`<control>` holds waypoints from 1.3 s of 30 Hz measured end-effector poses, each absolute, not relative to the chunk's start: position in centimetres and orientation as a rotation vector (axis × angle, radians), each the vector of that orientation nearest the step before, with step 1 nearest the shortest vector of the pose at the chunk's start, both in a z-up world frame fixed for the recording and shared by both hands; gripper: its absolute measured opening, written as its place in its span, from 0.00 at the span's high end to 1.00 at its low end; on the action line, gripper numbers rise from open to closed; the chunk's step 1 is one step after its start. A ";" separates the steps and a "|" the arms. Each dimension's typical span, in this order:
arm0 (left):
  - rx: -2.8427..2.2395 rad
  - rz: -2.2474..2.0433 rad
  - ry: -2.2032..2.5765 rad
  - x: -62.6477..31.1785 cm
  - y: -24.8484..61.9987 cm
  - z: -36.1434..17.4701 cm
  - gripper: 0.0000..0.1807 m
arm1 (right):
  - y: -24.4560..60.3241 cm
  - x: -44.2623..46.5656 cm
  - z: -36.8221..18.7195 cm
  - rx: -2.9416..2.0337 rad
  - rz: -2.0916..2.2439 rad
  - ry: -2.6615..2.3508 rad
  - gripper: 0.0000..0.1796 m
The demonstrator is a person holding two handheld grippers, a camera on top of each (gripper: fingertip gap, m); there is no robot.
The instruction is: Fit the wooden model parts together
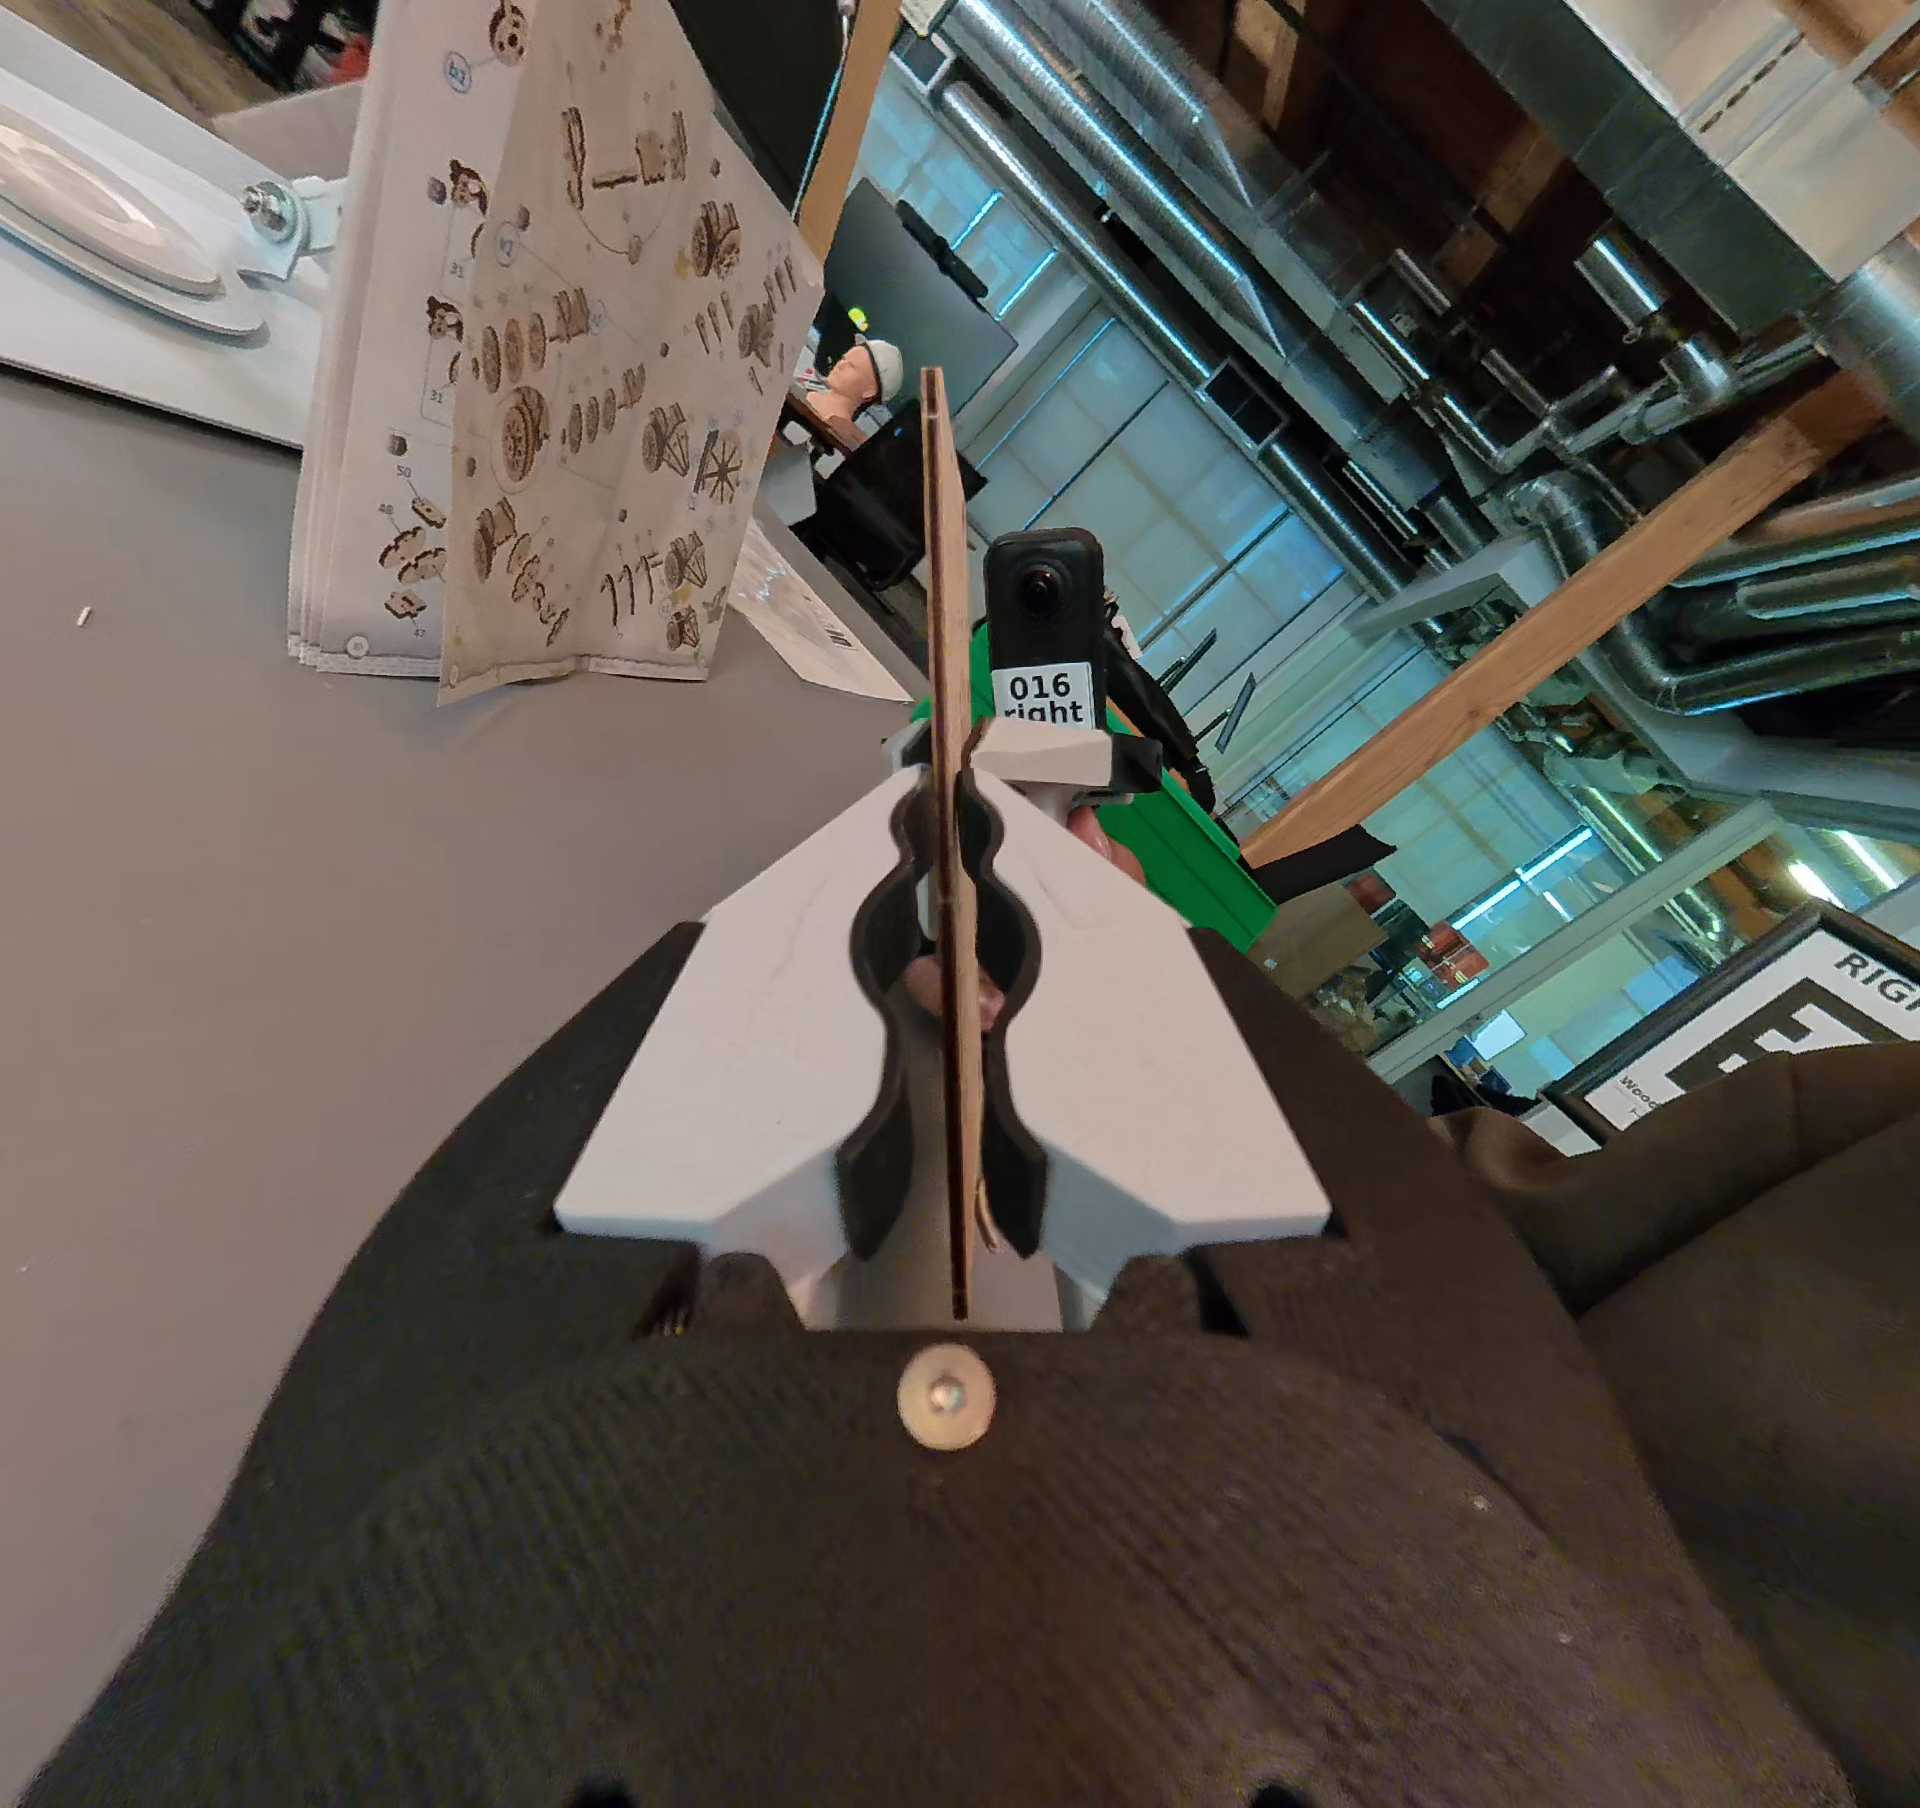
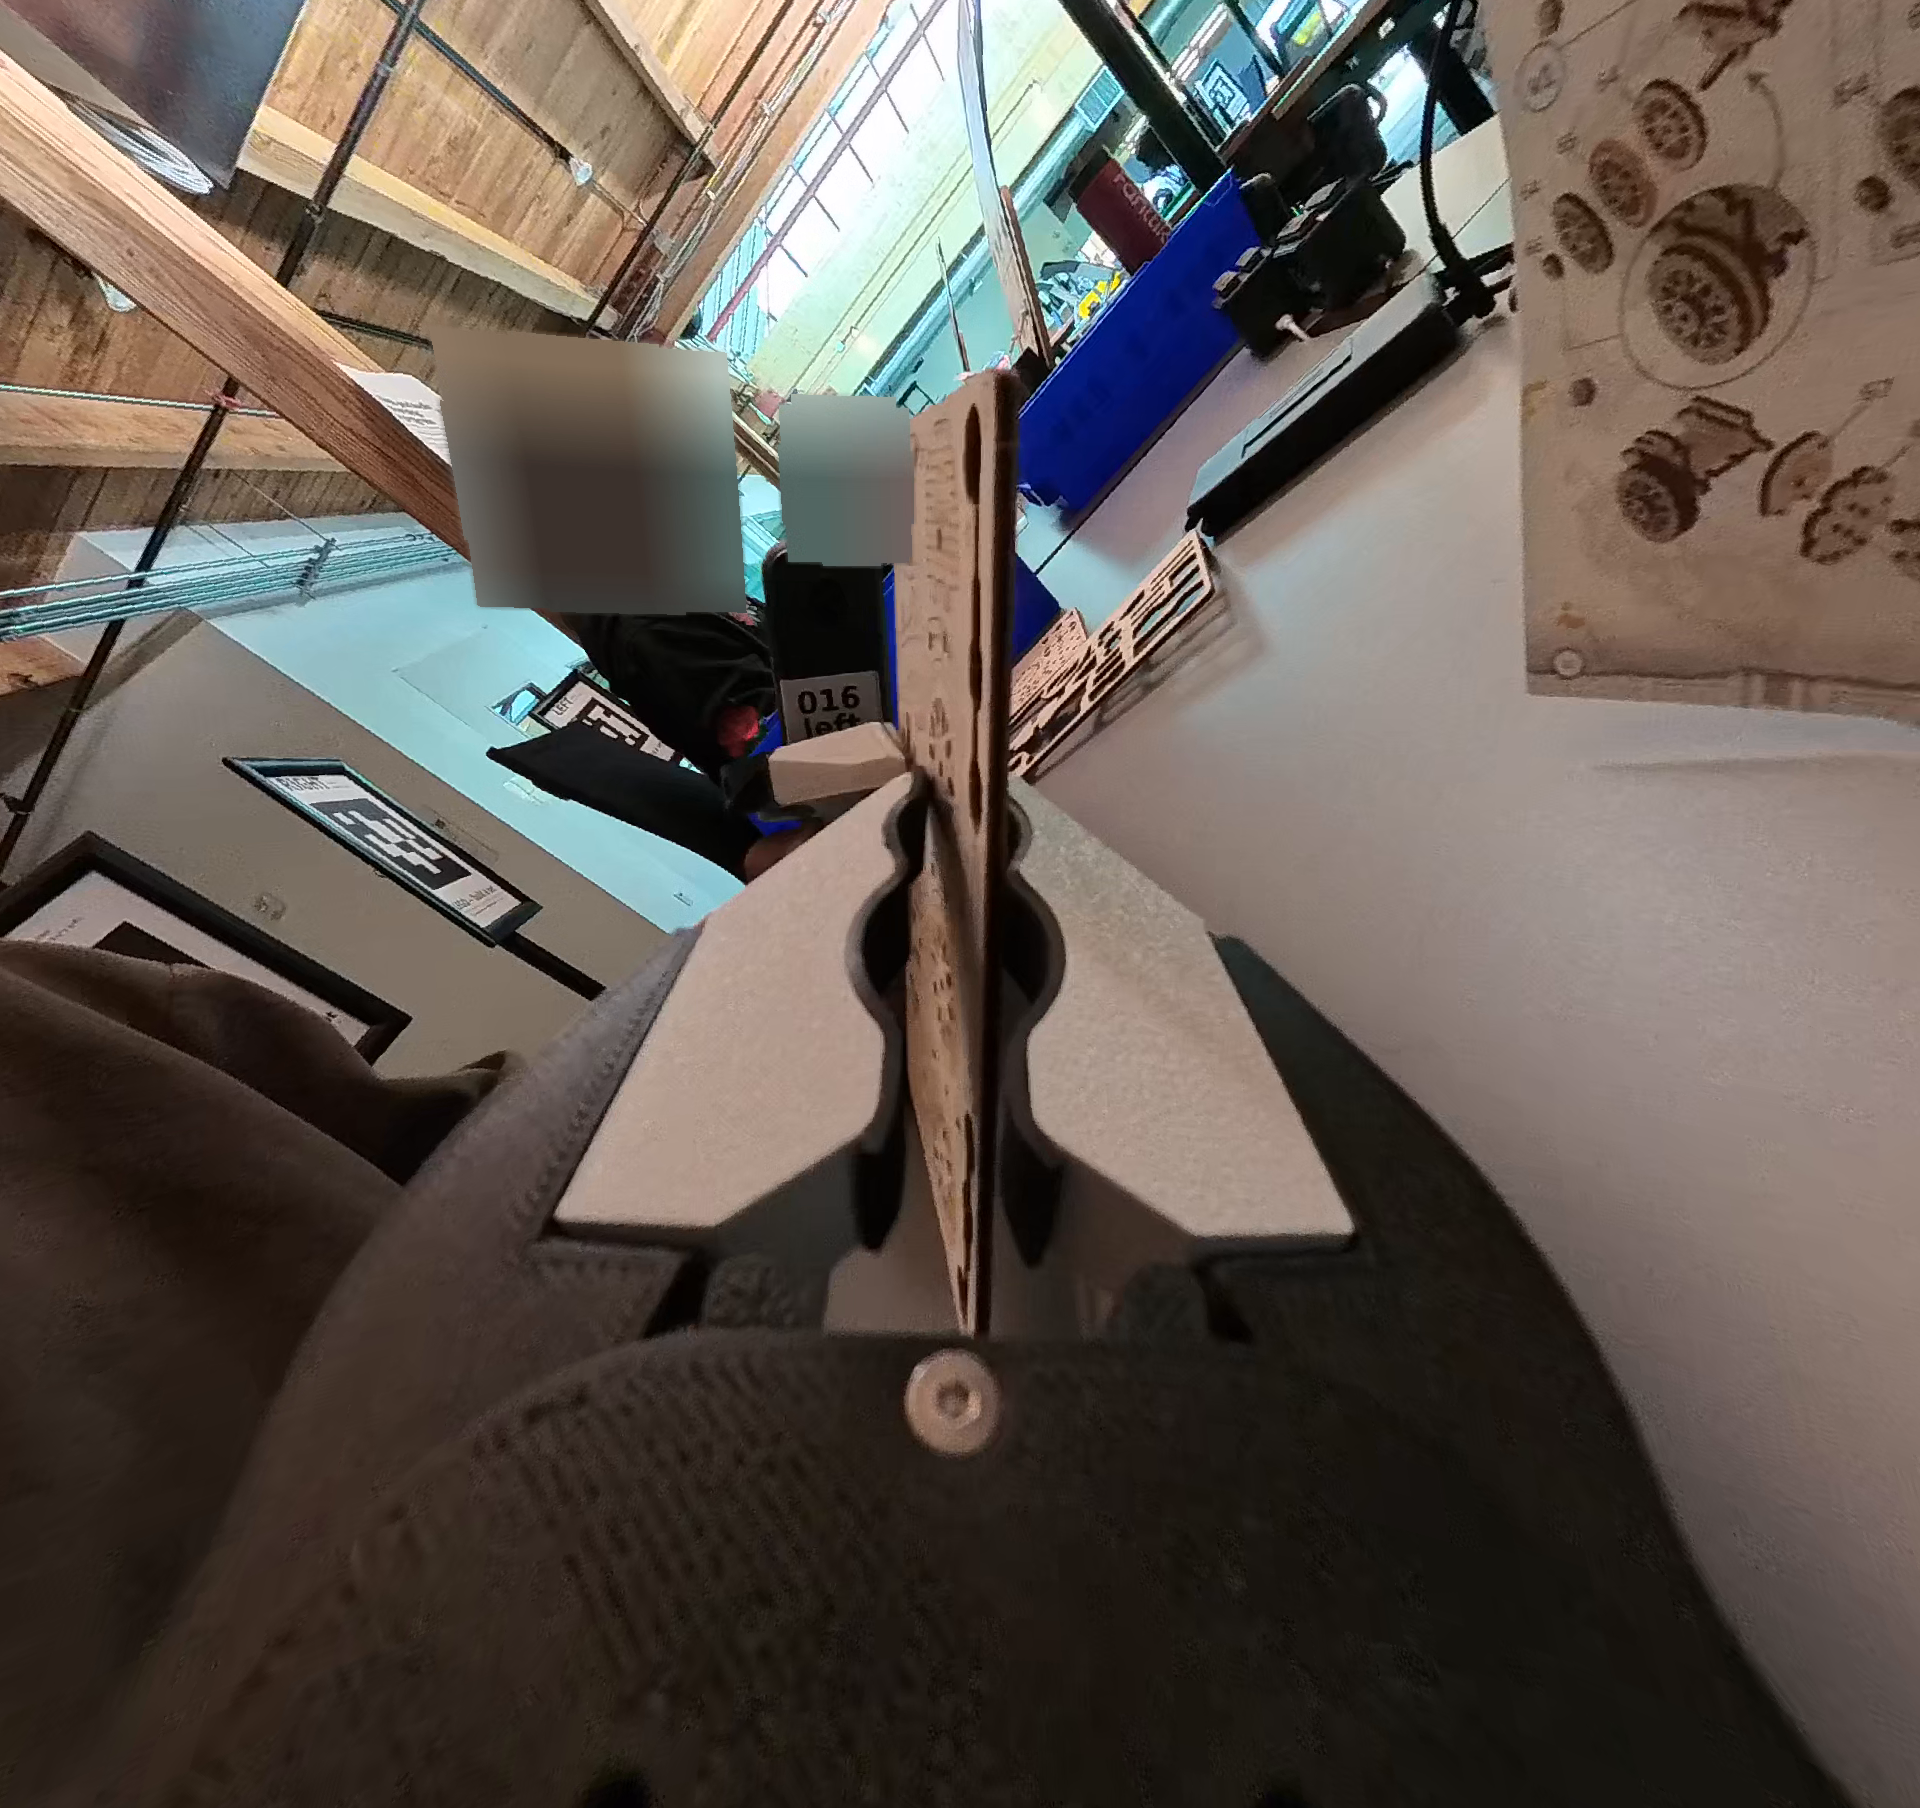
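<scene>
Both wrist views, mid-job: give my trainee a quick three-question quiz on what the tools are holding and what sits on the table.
1. True or false: the left tool is shut on a thin wooden sheet seen edge-on.
2. Multiple choice: in the right wrist view, the right tool grips (A) a screwdriver, (B) a laser-cut wooden sheet, (C) nothing.
3. Short answer: what stands propped on the grey table in the left wrist view?

Key: 1 true; 2 B; 3 an assembly instruction booklet with part diagrams.
</scene>
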State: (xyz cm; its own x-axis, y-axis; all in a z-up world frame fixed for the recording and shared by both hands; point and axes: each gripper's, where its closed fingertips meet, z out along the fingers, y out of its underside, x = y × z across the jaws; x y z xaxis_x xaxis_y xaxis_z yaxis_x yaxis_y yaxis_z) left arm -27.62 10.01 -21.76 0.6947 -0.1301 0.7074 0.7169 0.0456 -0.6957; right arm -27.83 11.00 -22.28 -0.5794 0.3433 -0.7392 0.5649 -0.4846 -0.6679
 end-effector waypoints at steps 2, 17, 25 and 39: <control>-1.375 -0.702 -0.535 -27.7 9.9 -21.7 1.00 | 10.9 -27.8 -22.3 1.351 -2.195 1.512 0.94; -1.418 -0.651 -0.569 -27.9 10.2 -22.3 0.84 | 14.0 -28.1 -20.4 1.348 -2.367 1.235 0.99; -1.422 -0.700 -0.532 -27.3 10.2 -22.2 1.00 | 14.1 -28.2 -20.5 1.353 -2.378 1.236 0.91; -1.270 -0.780 -0.540 -28.1 9.1 -20.7 0.99 | 9.7 -27.2 -21.7 1.271 -2.224 1.541 0.98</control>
